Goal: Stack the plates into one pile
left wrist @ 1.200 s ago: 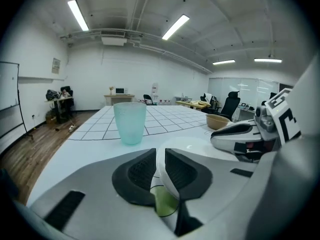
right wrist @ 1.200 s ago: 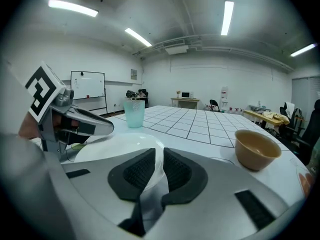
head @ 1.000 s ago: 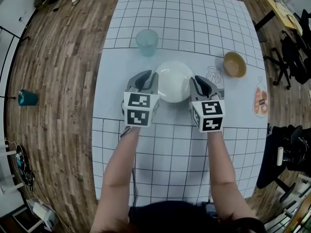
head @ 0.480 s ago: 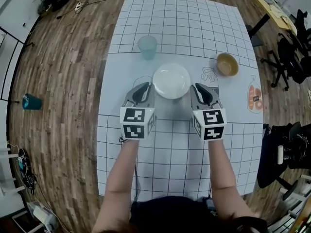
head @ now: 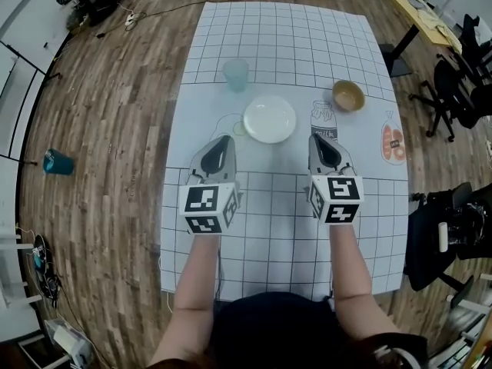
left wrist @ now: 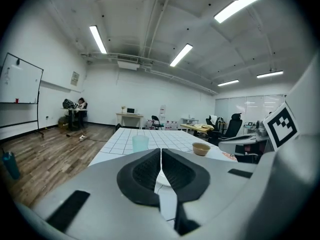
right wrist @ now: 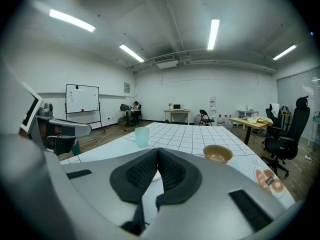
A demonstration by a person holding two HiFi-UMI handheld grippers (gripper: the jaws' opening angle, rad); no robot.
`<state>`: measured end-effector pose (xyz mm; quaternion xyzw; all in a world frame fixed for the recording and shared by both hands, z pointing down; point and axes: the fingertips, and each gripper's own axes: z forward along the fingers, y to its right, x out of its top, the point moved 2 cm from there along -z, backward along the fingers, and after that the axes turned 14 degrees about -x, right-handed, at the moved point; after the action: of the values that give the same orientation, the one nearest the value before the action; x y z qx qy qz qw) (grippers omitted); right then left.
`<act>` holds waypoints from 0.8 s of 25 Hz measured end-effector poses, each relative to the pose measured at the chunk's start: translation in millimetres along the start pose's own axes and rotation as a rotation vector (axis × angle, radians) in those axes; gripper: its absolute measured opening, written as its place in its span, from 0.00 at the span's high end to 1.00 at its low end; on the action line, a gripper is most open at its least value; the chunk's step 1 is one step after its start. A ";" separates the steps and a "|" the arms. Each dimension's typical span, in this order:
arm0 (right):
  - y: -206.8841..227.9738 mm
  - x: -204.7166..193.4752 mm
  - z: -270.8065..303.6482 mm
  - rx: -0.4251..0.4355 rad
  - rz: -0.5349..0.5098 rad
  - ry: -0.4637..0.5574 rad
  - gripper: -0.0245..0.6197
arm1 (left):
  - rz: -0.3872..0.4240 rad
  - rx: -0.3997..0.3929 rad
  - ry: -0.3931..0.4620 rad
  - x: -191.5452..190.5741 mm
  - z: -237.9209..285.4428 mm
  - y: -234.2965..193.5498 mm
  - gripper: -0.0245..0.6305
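We judge that the stacking itself is done, or very nearly. The left gripper (head: pixel 221 142) and the right gripper (head: pixel 317 141) are both held above the gridded table (head: pixel 284 37), side by side and apart from each other. Each one has its jaws pressed together with nothing between them; each gripper's own view shows the two dark pads meeting in a thin line.

The white plate pile (head: pixel 269 119) lies on the table just ahead of the two grippers, between the lines along which they point. It is a little nearer to the left gripper's tip than to the right one's, and neither gripper touches it. From above it looks like one round white shape, so we cannot tell how many plates are in it. We see no other plate anywhere on the table.

Further ahead of the left gripper stands a pale green cup (head: pixel 236 73). Ahead of the right gripper and slightly to its outer side sits a brown bowl (head: pixel 348 95). Both are well apart from the pile and do not belong to the task.

For the next move we think little is needed: to check that the pile sits evenly and that no plate is left outside the view. If one must be corrected, the jaws have to open first, then come down to the rim from the side.
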<state>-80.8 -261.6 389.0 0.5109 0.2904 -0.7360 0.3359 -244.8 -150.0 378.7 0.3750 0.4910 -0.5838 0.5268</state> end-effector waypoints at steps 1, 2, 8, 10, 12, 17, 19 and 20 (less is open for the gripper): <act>0.7 1.2 -4.3 0.000 0.010 0.003 0.94 | -0.001 0.004 0.008 1.6 -5.9 1.7 0.91; 1.6 1.4 -7.8 0.001 0.021 0.002 0.94 | -0.001 0.008 0.013 2.6 -10.7 3.0 0.91; 10.6 0.0 -26.5 -0.019 0.051 -0.019 0.94 | -0.003 0.027 0.021 3.6 -29.8 7.7 0.91; 13.2 0.4 -32.5 -0.025 0.054 -0.018 0.94 | -0.006 0.028 0.022 2.5 -34.2 10.3 0.91; 16.1 0.0 -37.3 -0.031 0.060 -0.018 0.94 | -0.009 0.031 0.019 0.5 -37.8 12.8 0.91; 21.5 -2.6 -46.3 -0.047 0.082 -0.022 0.94 | -0.013 0.039 0.012 -0.4 -44.7 15.8 0.91; 21.2 -3.5 -48.8 -0.056 0.080 -0.024 0.94 | -0.011 0.042 0.012 0.8 -47.3 16.0 0.91; 21.1 -3.7 -50.3 -0.058 0.079 -0.024 0.94 | -0.010 0.043 0.012 1.1 -48.2 16.5 0.91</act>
<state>-35.2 -234.9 375.2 0.5033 0.2870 -0.7195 0.3829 -232.6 -103.0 363.3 0.3873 0.4834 -0.5945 0.5127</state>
